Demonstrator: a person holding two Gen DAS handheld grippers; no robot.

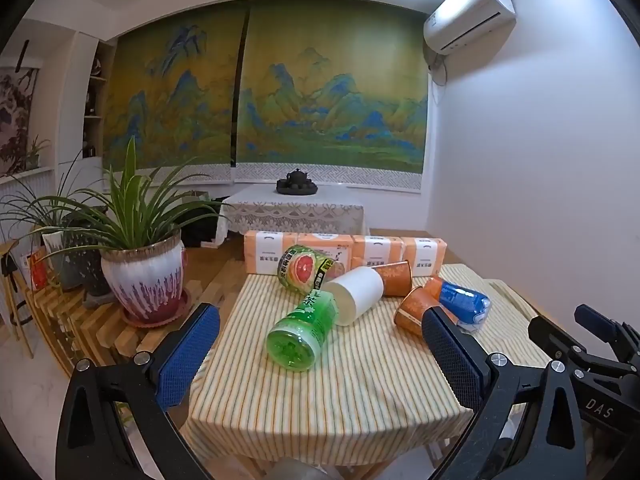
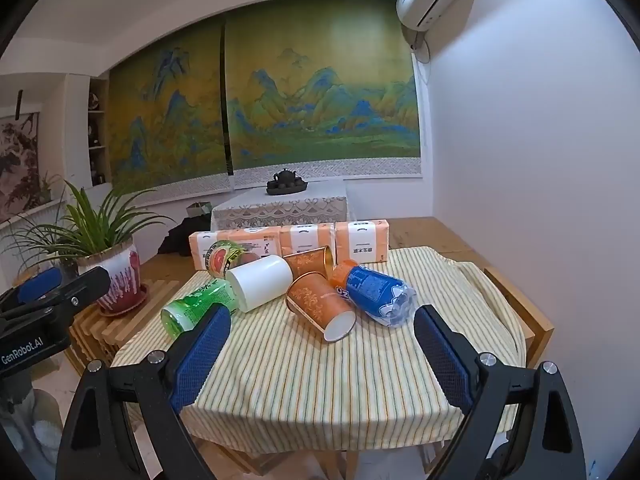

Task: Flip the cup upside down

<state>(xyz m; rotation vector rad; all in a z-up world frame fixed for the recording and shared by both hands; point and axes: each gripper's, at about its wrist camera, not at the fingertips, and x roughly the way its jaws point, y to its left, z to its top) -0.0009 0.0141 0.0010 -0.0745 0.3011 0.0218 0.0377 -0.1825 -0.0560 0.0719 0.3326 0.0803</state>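
Note:
An orange paper cup (image 2: 318,306) lies on its side on the striped cloth, white base toward me; it also shows in the left wrist view (image 1: 412,312). A second orange cup (image 2: 312,260) lies behind it, seen too in the left wrist view (image 1: 394,278). A white cup (image 2: 262,282) lies on its side to the left, also in the left wrist view (image 1: 356,294). My right gripper (image 2: 322,340) is open and empty in front of the near orange cup. My left gripper (image 1: 320,336) is open and empty, near a green bottle (image 1: 302,330).
A blue-labelled bottle (image 2: 376,294) lies right of the orange cup, a grapefruit-labelled bottle (image 1: 304,268) behind. Orange tissue packs (image 1: 344,250) line the back. A potted plant (image 1: 146,276) stands on a slatted wooden bench at the left. A white wall is at the right.

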